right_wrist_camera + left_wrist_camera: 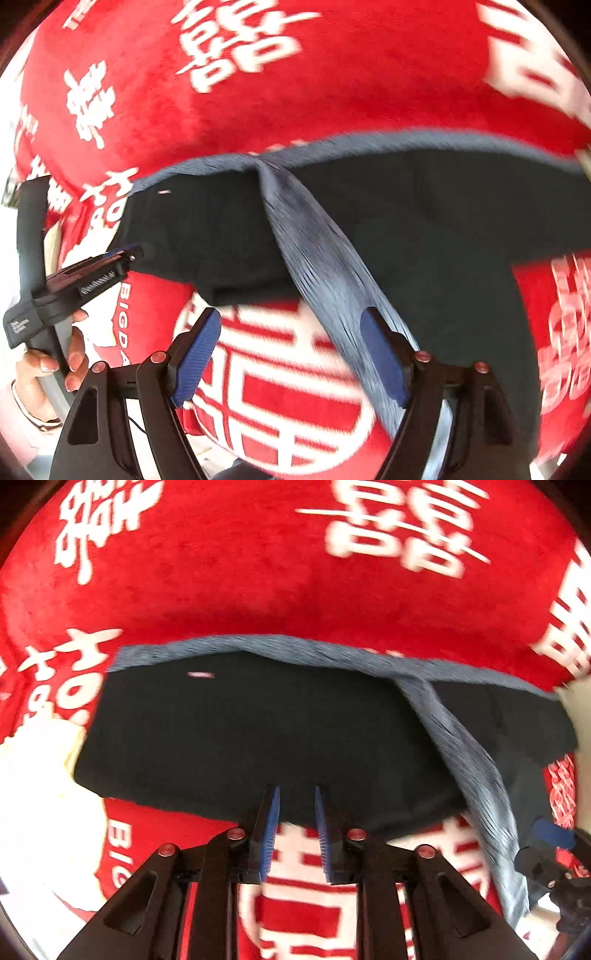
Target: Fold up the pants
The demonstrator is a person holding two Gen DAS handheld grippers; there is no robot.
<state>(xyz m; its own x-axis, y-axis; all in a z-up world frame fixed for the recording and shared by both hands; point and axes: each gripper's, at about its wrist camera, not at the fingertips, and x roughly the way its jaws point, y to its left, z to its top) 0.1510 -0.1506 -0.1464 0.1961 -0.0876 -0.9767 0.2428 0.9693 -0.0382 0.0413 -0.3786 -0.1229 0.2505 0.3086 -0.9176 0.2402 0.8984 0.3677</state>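
Observation:
The black pants (258, 731) lie flat on a red blanket with white characters (258, 583), their grey ribbed inner side showing along the far edge and in a turned-over strip (476, 775) on the right. My left gripper (296, 797) hovers at the near edge of the pants, jaws a narrow gap apart, holding nothing. In the right wrist view the pants (424, 221) and grey strip (325, 273) run toward my right gripper (291, 328), which is wide open and empty, its right finger (384, 354) beside the strip. The left gripper (122, 254) shows at the left.
The red blanket (332, 92) covers the whole surface. A white patch (37, 775) lies at the left edge. A hand (48, 365) holds the left gripper's handle. The right gripper's tip (550, 834) shows at the right of the left wrist view.

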